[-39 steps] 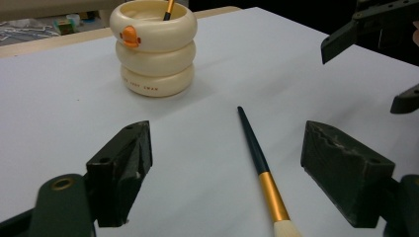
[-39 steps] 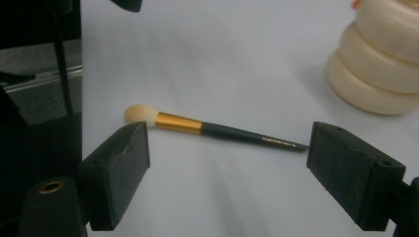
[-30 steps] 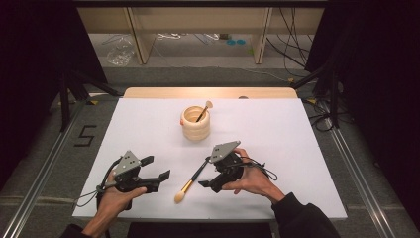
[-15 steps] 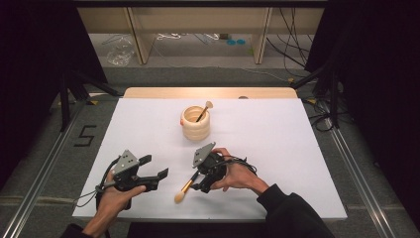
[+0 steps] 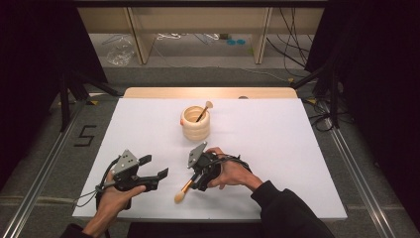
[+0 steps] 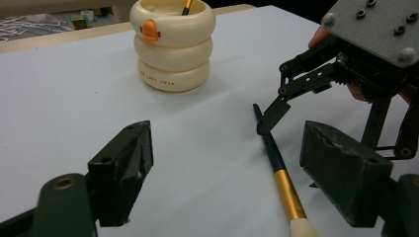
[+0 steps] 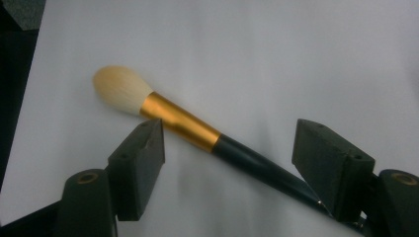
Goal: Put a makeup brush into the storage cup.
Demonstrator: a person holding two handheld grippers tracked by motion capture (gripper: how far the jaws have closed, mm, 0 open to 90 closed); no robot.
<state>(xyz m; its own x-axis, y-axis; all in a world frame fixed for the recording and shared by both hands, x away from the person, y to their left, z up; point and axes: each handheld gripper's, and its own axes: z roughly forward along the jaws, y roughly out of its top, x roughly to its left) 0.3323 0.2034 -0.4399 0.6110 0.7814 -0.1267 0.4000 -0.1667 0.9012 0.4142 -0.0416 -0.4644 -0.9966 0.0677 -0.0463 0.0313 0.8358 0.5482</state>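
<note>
A makeup brush [image 5: 183, 191] with cream bristles, gold ferrule and dark handle lies flat on the white table top [image 5: 277, 148]. My right gripper [image 5: 196, 182] is lowered over it. In the right gripper view the brush [image 7: 183, 123] runs slantwise between the two jaws of that gripper [image 7: 234, 165]. The jaws have just been closing, and gaps still show between pads and handle. My left gripper [image 5: 154, 168] rests to the left, open and empty [image 6: 232, 177]. Its view shows the brush [image 6: 276, 168] and one of the right gripper's fingers [image 6: 269, 116] beside the handle.
A cream ringed cup with a duck face [image 5: 195, 125] stands mid-table, a second brush [image 5: 203, 111] leaning in it. The same cup [image 6: 173, 44] shows ahead of the left gripper. A wooden strip [image 5: 208, 92] lines the table's far edge.
My right gripper has moved left and down from beside the brush to over its handle, and its jaws have narrowed. The left gripper and the brush have stayed put.
</note>
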